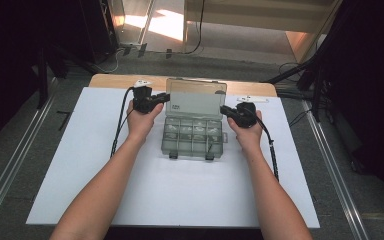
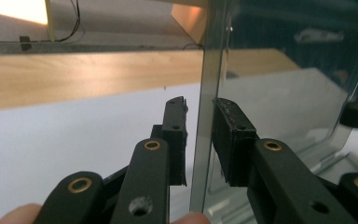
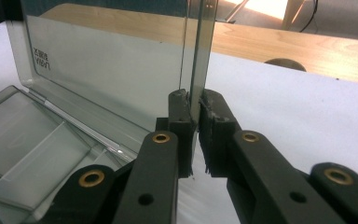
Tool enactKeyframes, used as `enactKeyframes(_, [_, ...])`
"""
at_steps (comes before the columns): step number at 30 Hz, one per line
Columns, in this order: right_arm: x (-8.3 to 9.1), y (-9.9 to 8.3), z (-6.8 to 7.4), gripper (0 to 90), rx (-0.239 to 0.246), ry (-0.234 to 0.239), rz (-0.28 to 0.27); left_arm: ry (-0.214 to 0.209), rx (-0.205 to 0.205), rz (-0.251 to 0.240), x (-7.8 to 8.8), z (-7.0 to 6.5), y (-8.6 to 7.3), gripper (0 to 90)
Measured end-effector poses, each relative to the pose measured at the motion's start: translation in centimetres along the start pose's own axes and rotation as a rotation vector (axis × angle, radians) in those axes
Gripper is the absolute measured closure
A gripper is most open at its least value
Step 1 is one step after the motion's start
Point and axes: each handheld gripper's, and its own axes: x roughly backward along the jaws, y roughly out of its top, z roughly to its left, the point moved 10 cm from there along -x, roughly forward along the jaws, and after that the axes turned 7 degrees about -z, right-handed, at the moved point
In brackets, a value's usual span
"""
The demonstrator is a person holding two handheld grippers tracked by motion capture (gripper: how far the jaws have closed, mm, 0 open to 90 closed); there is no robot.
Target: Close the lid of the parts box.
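A: Clear compartment box (image 1: 194, 136) sits mid-table toward the far edge of the white sheet (image 1: 80, 165), lid (image 1: 196, 98) stood up. Left gripper (image 1: 163, 97) at the lid's left edge, right gripper (image 1: 227, 110) at its right edge.

B: Grip states?

A: Right gripper view: right gripper (image 3: 194, 105) nearly closed, pads pinching the lid edge (image 3: 199, 51). Left gripper view: left gripper (image 2: 200, 103) straddles the lid edge (image 2: 209, 70), one pad close on it, a visible gap on the other side, so not clamped as far as I can tell.

B: Risks?

A: Probably uneven hold. If only the right side carries it, the lid could twist on its hinge or drop shut. Thin slick plastic could slip from the pads. Pulling hard might drag the whole box, since nothing holds the base.

B: View differences?

A: High view gives the layout, the latches (image 1: 173, 155) at the near edge and both hands; jaw gaps are too small there. The gripper views show pad contact, and the right one shows a label (image 3: 42, 58) on the lid.
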Motion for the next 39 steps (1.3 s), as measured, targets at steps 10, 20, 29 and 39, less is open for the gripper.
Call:
enactKeyframes(10, [-0.1, 0.2, 0.0, 78.2, 0.015, -0.014, 0.004, 0.006, -0.114, -0.011, 0.4, -0.7, 0.9, 84.4])
enactKeyframes(20, [0.8, 5.0, -0.2, 77.1, -0.027, -0.025, -0.063, -0.018, -0.151, -0.06, 1.0, -1.2, 0.8, 84.8])
enactKeyframes(29, [1.0, 5.0, 0.4, 86.3, -0.007, -0.042, -0.073, -0.01, -0.099, -0.047, 1.3, -0.8, 0.9, 75.0])
enactKeyframes(39, [1.2, 4.9, 0.5, 86.3, 0.015, -0.043, -0.093, -0.107, -0.002, -0.024, 3.3, 0.6, 2.0, 77.6])
